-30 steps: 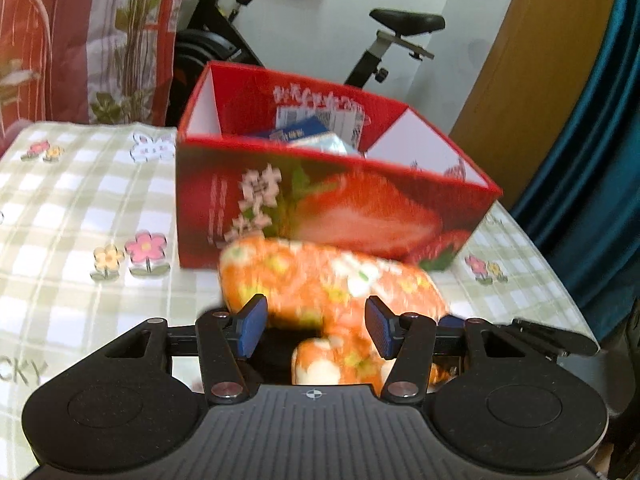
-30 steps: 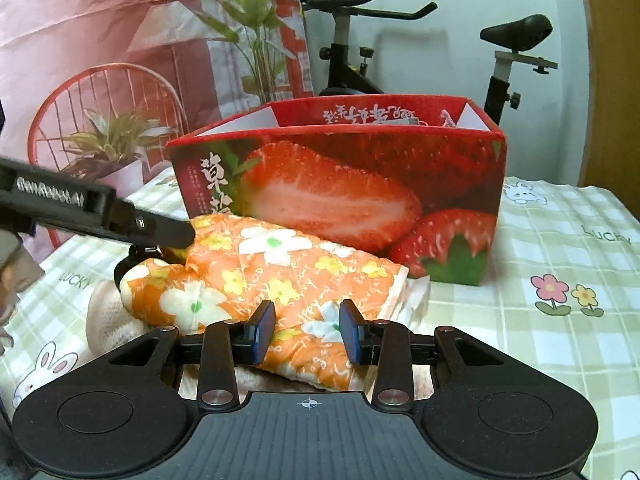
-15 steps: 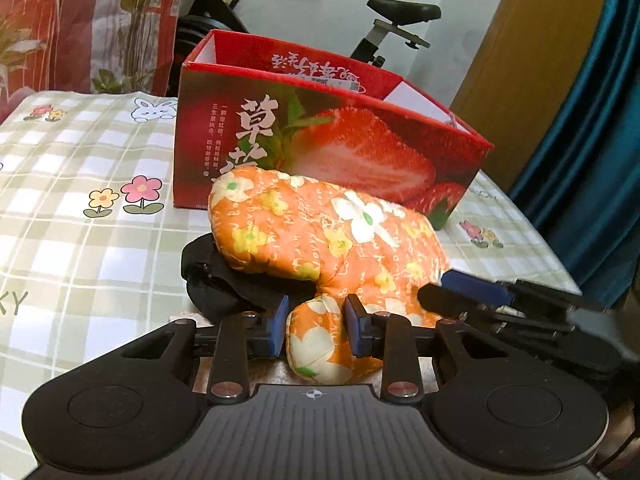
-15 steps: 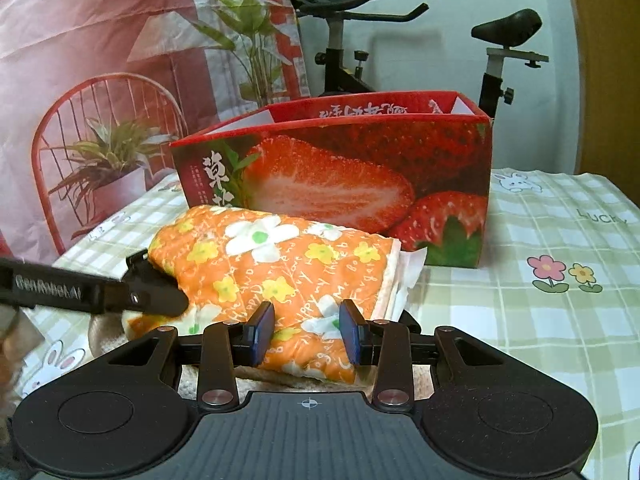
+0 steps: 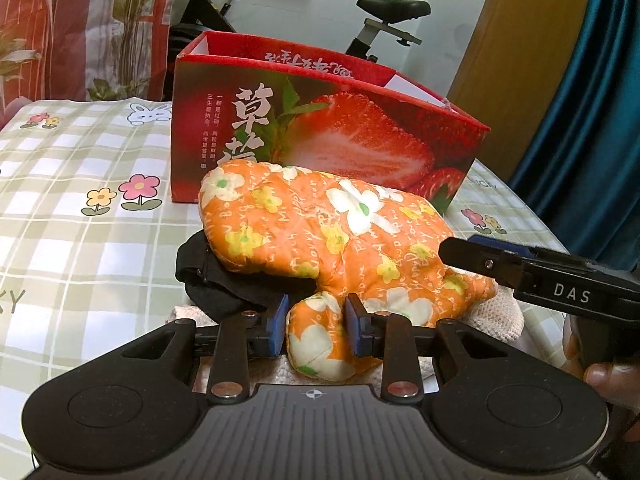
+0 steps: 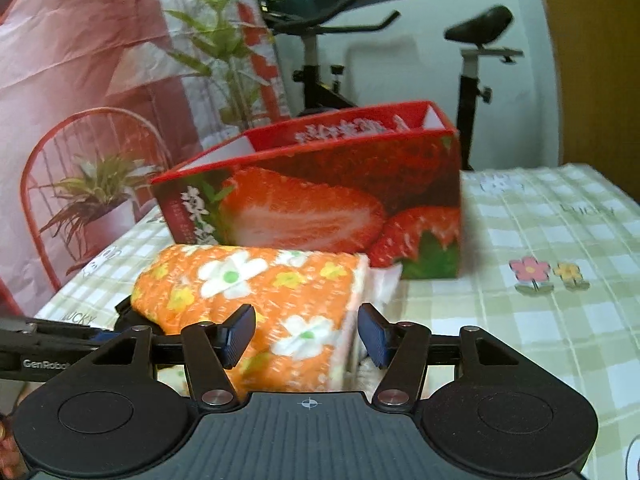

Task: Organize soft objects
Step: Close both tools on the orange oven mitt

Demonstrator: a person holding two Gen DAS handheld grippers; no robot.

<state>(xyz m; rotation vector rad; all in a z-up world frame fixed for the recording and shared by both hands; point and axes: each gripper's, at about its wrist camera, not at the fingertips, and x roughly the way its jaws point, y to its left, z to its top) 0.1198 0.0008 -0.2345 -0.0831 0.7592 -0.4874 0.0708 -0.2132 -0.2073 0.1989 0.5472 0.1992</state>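
Note:
An orange flowered oven mitt (image 5: 332, 236) lies on a pile of soft things in front of the red strawberry box (image 5: 320, 132). My left gripper (image 5: 316, 330) is shut on the mitt's thumb. Under the mitt lie a black cloth (image 5: 212, 280) and a cream knitted piece (image 5: 500, 316). In the right wrist view my right gripper (image 6: 306, 334) is open, its fingers on either side of the mitt's cuff end (image 6: 280, 300), in front of the box (image 6: 320, 200). The right gripper's finger also shows in the left wrist view (image 5: 500, 264).
The table has a green checked cloth with flowers (image 5: 80, 208). An exercise bike (image 6: 320, 64) stands behind the box. A floral curtain (image 5: 60, 28) hangs at the back left, a blue one (image 5: 592, 100) at the right.
My left gripper closed on the mitt's thumb and the mitt came down onto the pile. My right gripper opened and let go of the cuff end.

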